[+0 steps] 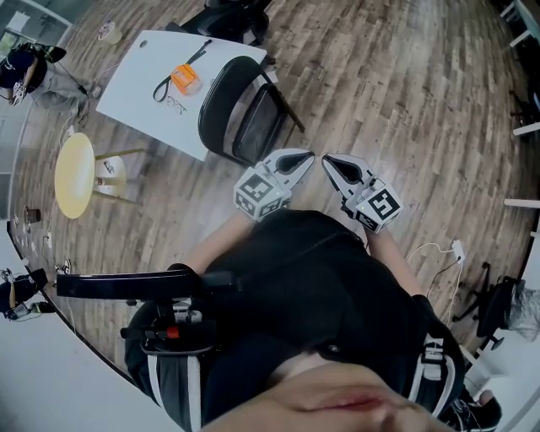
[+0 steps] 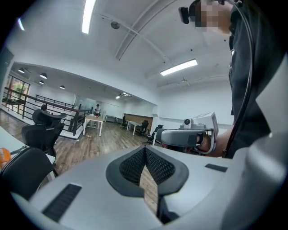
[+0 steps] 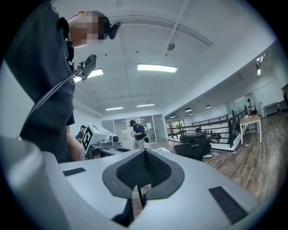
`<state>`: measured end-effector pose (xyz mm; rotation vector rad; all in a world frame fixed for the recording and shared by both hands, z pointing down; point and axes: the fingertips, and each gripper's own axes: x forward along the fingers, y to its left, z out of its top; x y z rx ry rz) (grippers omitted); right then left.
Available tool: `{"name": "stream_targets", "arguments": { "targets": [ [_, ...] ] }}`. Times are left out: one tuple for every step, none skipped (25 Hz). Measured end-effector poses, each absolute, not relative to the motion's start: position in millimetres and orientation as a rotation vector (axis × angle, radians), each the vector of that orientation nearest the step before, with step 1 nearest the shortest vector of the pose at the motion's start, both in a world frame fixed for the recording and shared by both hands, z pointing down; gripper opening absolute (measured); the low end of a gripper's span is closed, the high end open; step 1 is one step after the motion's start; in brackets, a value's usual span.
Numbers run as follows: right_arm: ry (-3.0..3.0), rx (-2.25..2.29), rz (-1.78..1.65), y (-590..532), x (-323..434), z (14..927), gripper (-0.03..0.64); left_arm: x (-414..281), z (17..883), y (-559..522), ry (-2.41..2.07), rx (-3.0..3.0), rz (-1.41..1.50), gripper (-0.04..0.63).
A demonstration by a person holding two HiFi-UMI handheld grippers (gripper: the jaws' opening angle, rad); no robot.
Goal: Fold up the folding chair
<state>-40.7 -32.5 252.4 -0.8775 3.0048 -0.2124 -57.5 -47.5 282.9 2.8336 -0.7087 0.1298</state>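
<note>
The black folding chair (image 1: pixel 240 114) stands on the wood floor against the corner of a white table (image 1: pixel 139 89), ahead of me; its dark back also shows at the lower left of the left gripper view (image 2: pixel 22 173). My left gripper (image 1: pixel 309 155) and right gripper (image 1: pixel 327 159) are held up close to my chest, tips nearly facing each other, well short of the chair. Both are shut with nothing between the pads, as each gripper view shows: the left gripper (image 2: pixel 145 149) and the right gripper (image 3: pixel 145 152). Each view catches the other gripper (image 2: pixel 189 134) (image 3: pixel 92 134).
On the table lie an orange object (image 1: pixel 185 78), a strap and glasses. A round yellow stool (image 1: pixel 74 175) stands to the left. A black office chair (image 1: pixel 228 17) is beyond the table. A white cable and plug (image 1: pixel 454 250) lie on the floor at right.
</note>
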Motion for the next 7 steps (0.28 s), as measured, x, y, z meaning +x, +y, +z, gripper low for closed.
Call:
{"name": "stream_targets", "arguments": {
  "targets": [
    [3.004,-0.875,-0.217,-31.5,-42.1,252.9,0.009,-58.7,283.3,-46.3,-0.711,2.828,0.128,0.005],
    [3.005,-0.872,-0.22,-31.0,-43.5,253.7,0.009,-59.9,284.0,-45.7,-0.711,2.817,0.123,0.005],
    [3.007,-0.87,-0.221,-31.0,-44.8,254.5,0.009,-61.2,284.6,-45.7,-0.71,2.804,0.114,0.005],
    [3.01,-0.868,-0.221,-31.2,-46.0,255.2,0.009,-62.6,285.1,-46.0,-0.708,2.79,0.105,0.005],
    [3.012,-0.867,-0.22,-31.3,-46.9,255.8,0.009,-63.9,285.5,-46.3,-0.707,2.779,0.096,0.005],
    [3.014,-0.866,-0.219,-31.3,-47.8,256.2,0.009,-65.1,285.9,-46.4,-0.708,2.769,0.09,0.005],
    [3.016,-0.864,-0.217,-31.3,-48.5,256.7,0.009,-66.3,286.4,-46.5,-0.708,2.76,0.084,0.005]
  ]
}}
